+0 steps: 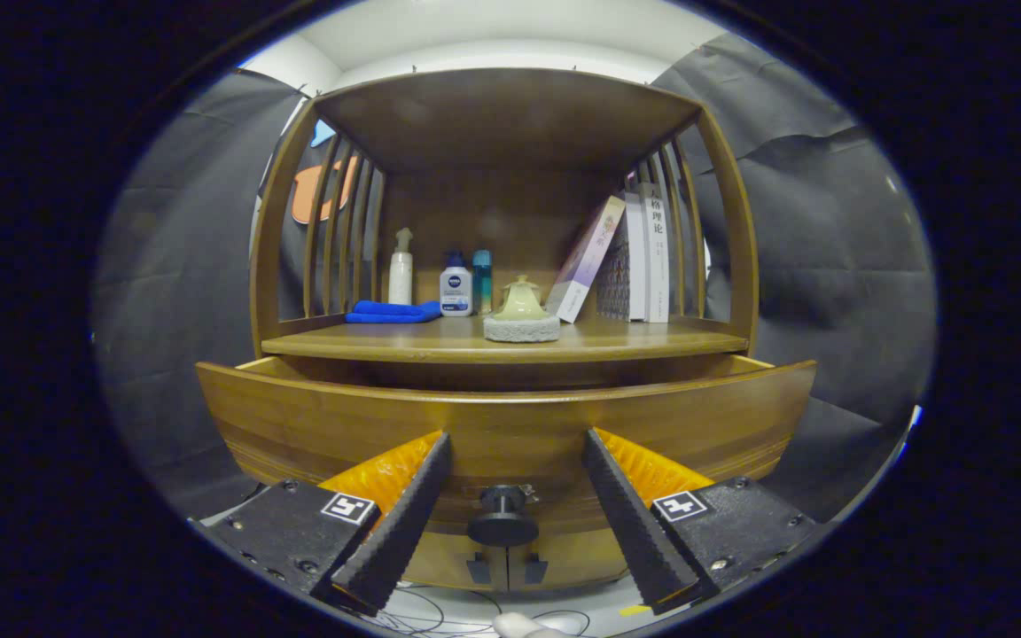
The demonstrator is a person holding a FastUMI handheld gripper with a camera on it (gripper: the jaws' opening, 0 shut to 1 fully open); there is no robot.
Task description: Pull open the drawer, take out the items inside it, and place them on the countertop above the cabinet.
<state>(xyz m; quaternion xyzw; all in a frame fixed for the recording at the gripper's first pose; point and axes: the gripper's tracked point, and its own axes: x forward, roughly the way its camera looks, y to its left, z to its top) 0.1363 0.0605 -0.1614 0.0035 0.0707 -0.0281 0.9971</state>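
Note:
A wooden cabinet stands straight ahead. Its drawer [510, 416] is pulled part way out under the countertop [510, 341]; the inside is hidden behind the drawer front. A dark round knob [502, 523] sticks out of the drawer front. My gripper [515, 443] is open, one finger to each side of the knob and clear of it, the tips close to the drawer front. Nothing is held.
On the countertop stand a pale pump bottle [401, 269], a white bottle [455, 285], a teal bottle [482, 280], a folded blue cloth [393, 311], a small cream ornament on a grey pad [521, 317] and leaning books [626, 257]. Slatted sides and a wooden top enclose the shelf. Cables lie on the floor below.

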